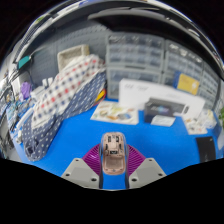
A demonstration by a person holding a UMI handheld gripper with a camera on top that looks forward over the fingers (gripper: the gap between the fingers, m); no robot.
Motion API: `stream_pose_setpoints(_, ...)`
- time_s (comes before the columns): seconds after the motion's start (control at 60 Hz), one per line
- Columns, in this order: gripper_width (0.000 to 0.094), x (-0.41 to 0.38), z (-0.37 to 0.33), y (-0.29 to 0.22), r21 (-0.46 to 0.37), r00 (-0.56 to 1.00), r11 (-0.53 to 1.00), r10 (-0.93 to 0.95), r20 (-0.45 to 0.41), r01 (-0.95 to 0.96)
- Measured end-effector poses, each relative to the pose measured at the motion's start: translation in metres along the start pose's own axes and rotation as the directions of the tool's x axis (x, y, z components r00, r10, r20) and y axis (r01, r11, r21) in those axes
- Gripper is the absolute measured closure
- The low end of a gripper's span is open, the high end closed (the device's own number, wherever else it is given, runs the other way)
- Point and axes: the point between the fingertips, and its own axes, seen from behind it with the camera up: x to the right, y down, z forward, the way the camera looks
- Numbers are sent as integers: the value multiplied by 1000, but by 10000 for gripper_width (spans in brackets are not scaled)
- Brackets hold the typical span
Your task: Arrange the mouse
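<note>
A beige, see-through mouse (113, 151) sits between my two fingers, with the purple pads (94, 157) pressing on both of its sides. My gripper (113, 160) is shut on it and holds it above the blue table (160, 145). The mouse points away from me, its wheel end towards the far side of the table. Its underside is hidden.
A white printer-like box (163, 103) stands at the far side of the table, with papers (115, 114) beside it. A patterned cloth-covered bulk (65, 95) lies at the left. Small items (200, 122) lie at the right. Shelves of bins (150, 55) line the back wall.
</note>
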Motion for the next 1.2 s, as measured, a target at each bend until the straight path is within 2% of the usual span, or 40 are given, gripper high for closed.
stream_pose_setpoints(0.133, 643, 108, -51, -79, 152, 997, 988, -13, -78, 25)
stream_pose_setpoints(0.233, 642, 199, -96, -119, 227, 991, 972, -35, -128, 64)
stream_pose_setpoints(0.4, 643, 353, -139, -128, 253, 976, 965, -15, -216, 71)
stream_pose_setpoints(0.5, 645, 429, -139, -97, 210, 968, 977, 25, -249, 29)
stream_pose_setpoints(0.633, 646, 495, -113, -25, 96, 962, 994, 74, -263, -50)
stream_pose_setpoints(0.783, 645, 519, -75, 63, -55, 961, 990, 114, -251, -132)
stream_pose_setpoints(0.933, 615, 521, -52, 118, -162, 969, 977, 100, -226, -139)
stream_pose_setpoints(1.033, 602, 520, -49, 117, -114, 965, 977, 156, -212, -183)
stream_pose_setpoints(1.117, 591, 520, -49, 117, -110, 964, 976, 164, -207, -190)
stream_pose_setpoints(1.2, 536, 520, -48, 118, -121, 966, 977, 150, -209, -177)
